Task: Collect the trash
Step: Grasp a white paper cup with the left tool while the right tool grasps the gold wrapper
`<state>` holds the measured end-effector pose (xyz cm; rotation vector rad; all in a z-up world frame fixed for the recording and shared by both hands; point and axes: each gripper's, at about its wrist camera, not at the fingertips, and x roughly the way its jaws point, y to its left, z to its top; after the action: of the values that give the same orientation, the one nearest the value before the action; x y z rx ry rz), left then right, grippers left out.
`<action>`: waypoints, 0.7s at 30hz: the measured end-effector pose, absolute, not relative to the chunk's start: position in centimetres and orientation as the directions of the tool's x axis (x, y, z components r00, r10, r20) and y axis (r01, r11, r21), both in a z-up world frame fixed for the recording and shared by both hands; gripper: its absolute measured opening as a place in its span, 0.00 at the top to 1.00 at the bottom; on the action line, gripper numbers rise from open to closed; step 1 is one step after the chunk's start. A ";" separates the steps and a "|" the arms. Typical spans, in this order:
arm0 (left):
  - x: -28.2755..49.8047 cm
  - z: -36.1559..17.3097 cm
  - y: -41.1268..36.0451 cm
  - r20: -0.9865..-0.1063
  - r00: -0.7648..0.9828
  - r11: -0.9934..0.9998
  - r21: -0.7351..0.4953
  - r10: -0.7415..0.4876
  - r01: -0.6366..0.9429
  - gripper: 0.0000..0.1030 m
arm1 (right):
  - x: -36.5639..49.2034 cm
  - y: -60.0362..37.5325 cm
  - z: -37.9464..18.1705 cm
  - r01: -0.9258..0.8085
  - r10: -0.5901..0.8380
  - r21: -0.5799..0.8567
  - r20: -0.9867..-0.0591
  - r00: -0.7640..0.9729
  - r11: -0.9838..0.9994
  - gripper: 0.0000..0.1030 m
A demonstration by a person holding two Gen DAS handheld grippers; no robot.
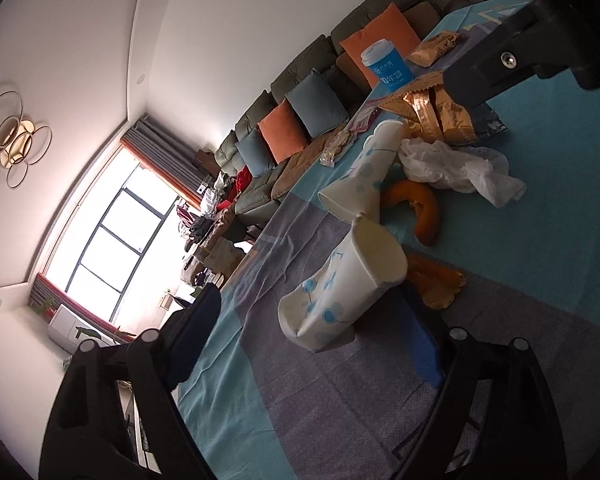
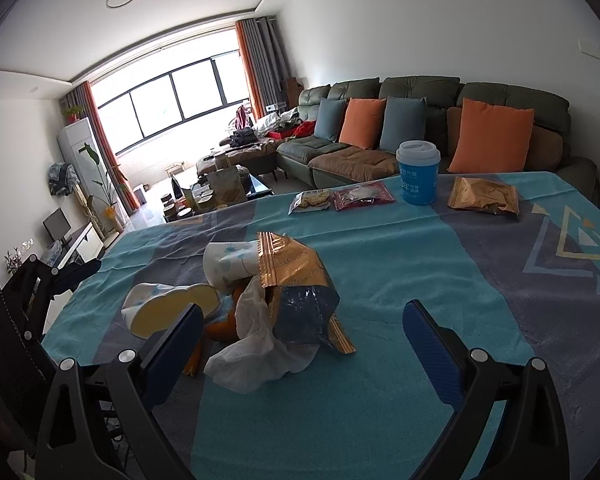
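A heap of trash lies on the teal and grey tablecloth [image 2: 420, 264]. It holds a gold and blue snack wrapper [image 2: 296, 280], a crumpled white tissue [image 2: 252, 344], orange peel [image 2: 224, 324] and two crushed paper cups. The nearer crushed cup [image 1: 340, 292] lies on its side between the fingers of my left gripper [image 1: 308, 300], which is open, its left pad well clear of the cup. The second cup [image 1: 360, 184] lies behind it, beside the peel [image 1: 420, 208]. My right gripper [image 2: 302, 306] stands open just in front of the heap, with the tissue and wrapper between its fingers, untouched.
At the table's far edge stand a blue lidded cup [image 2: 416, 176] and three sealed snack packets [image 2: 312, 200] [image 2: 362, 196] [image 2: 484, 196]. A green sofa [image 2: 380, 92] with orange and blue cushions runs behind the table. The left gripper's frame [image 2: 40, 280] shows at the table's left edge.
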<state>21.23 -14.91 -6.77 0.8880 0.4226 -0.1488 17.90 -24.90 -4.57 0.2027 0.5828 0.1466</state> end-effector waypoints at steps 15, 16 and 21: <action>23.7 -8.3 -14.7 -0.464 0.884 0.632 0.703 0.059 0.326 0.80 | 21.9 -24.6 -5.8 -0.100 0.243 0.267 -0.582 0.776 0.959 0.50; 23.8 -8.3 -14.6 -0.461 0.886 0.638 0.700 0.060 0.321 0.82 | 21.9 -24.5 -5.8 -0.103 0.246 0.268 -0.583 0.774 0.958 0.58; 23.3 -7.0 -13.4 -0.433 0.900 0.684 0.672 0.051 0.284 0.83 | 21.3 -24.5 -5.3 -0.121 0.262 0.274 -0.567 0.781 0.954 0.85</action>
<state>23.33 -13.38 -7.00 0.8132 0.4438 -0.1352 21.27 -24.49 -5.32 0.2282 0.6436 0.2091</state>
